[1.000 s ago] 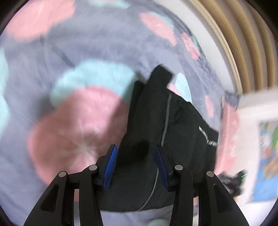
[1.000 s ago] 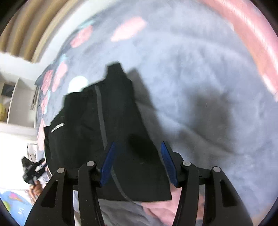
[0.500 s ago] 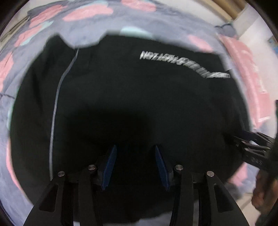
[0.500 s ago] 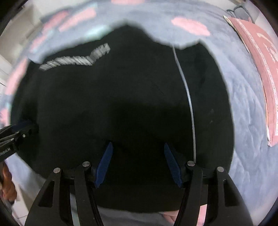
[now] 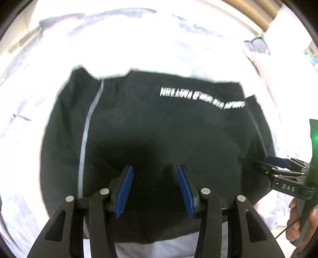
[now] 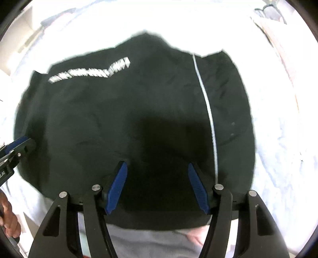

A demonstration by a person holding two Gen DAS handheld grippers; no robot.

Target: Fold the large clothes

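A black garment (image 5: 159,123) lies folded flat on the bed, with white lettering (image 5: 200,97) and a grey stripe (image 5: 87,123) down one side. My left gripper (image 5: 155,167) hovers over its near part, pointing steeply down, jaws open and nothing between the pads. The right wrist view shows the same garment (image 6: 119,109) with its stripe (image 6: 206,107). My right gripper (image 6: 157,163) is open above it, and the pads grip nothing. Each gripper shows in the other's view: the right gripper (image 5: 264,162) at the garment's right edge, the left gripper (image 6: 27,142) at its left edge.
The bedspread (image 5: 139,49) around the garment is washed out to near white. A person's hand (image 5: 296,228) holds the right gripper's handle, and another hand (image 6: 8,218) shows at the lower left of the right wrist view. A wooden headboard (image 5: 264,17) crosses the far right corner.
Both views swung from the garment's sides to above its middle, then drew back so that more of it shows. The right jaws stand a little wider. The bedspread has brightened to white.
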